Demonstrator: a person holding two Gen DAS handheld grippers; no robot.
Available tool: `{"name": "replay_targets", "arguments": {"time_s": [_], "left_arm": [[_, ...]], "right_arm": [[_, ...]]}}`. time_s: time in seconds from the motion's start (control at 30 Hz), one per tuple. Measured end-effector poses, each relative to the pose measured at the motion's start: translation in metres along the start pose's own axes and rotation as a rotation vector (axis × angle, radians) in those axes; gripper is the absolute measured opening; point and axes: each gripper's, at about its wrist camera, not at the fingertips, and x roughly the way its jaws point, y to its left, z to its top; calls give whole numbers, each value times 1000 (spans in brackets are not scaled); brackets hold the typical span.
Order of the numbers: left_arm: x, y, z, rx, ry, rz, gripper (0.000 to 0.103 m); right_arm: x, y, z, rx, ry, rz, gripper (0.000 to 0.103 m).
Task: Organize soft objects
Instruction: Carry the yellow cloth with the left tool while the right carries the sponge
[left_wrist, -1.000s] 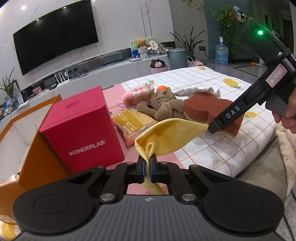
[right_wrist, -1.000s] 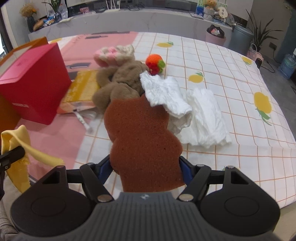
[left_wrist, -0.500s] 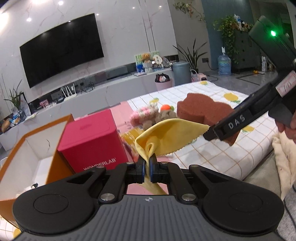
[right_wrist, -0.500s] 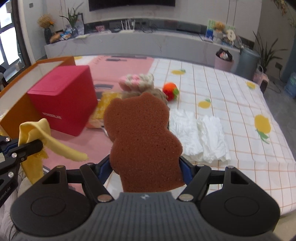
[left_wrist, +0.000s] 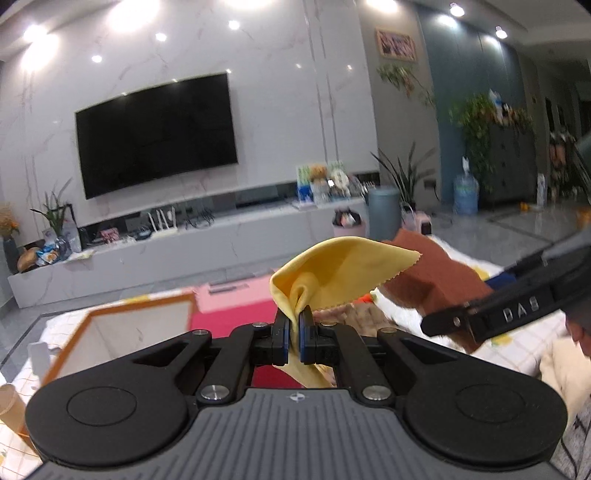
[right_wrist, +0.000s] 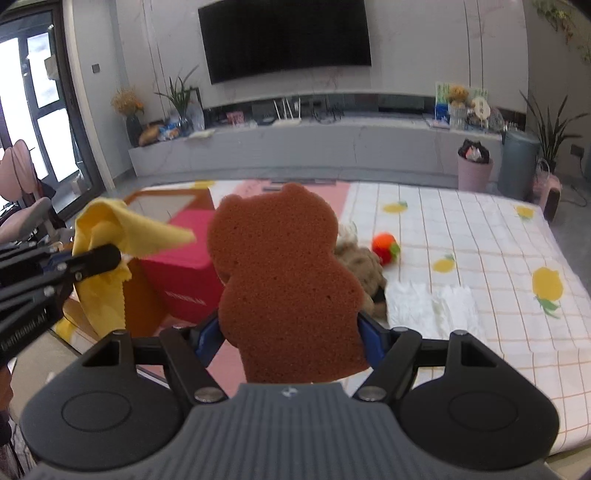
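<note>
Behind everything is a big living room with a dark TV on the wall, and a bed with a lemon sheet fills the right side of my right view.

My left hand-held gripper is squeezed tight on a yellow cloth. Only a small fold sits between the pads, and the rest flops out to the upper right. My right hand-held gripper is clamped on the two sides of a brown bear sponge, which stands up in the middle of the frame. Both things are up in the air, above the bed.

An orange box sits open at the lower left of my left view, with a red box beside it. I think the soft things go in the orange one.

What could go wrong? The cloth could slip out, because so little of it is pinched. The sponge is squishy, so it could bend and pop free if I swing it fast. My two grippers are near each other, so they could bump. I could also knock the red box on the way to the orange one.

A furry brown toy, a little strawberry toy and white cloths lie on the bed.
</note>
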Motion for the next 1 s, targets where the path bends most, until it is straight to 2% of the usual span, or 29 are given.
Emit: {"name": "replay_targets", "arguments": {"time_s": [0.13,0.33,0.47,0.57,0.7,0.8,0.9,1.0], "left_arm": [[-21,21,7,1,-65,13,5],[-48,56,15,-41,-145,80,5],[-52,84,22,-69,-135,143,5],[-55,118,26,-151,-128,206,5],[-55,160,16,-225,-130,258,5],[-50,186,7,-293,-109,314,5],[-42,210,-4,-389,-94,289,5],[-33,221,-18,-433,-88,255,5]], "right_arm": [[-13,30,6,-23,-47,16,73],[-20,77,30,-9,-134,-13,73],[-18,114,43,-3,-179,3,73],[-6,139,52,-2,-174,40,73],[17,176,60,-15,-154,84,73],[42,195,63,45,-132,103,73],[73,213,65,73,-75,126,73],[102,233,65,57,-15,124,73]]}}
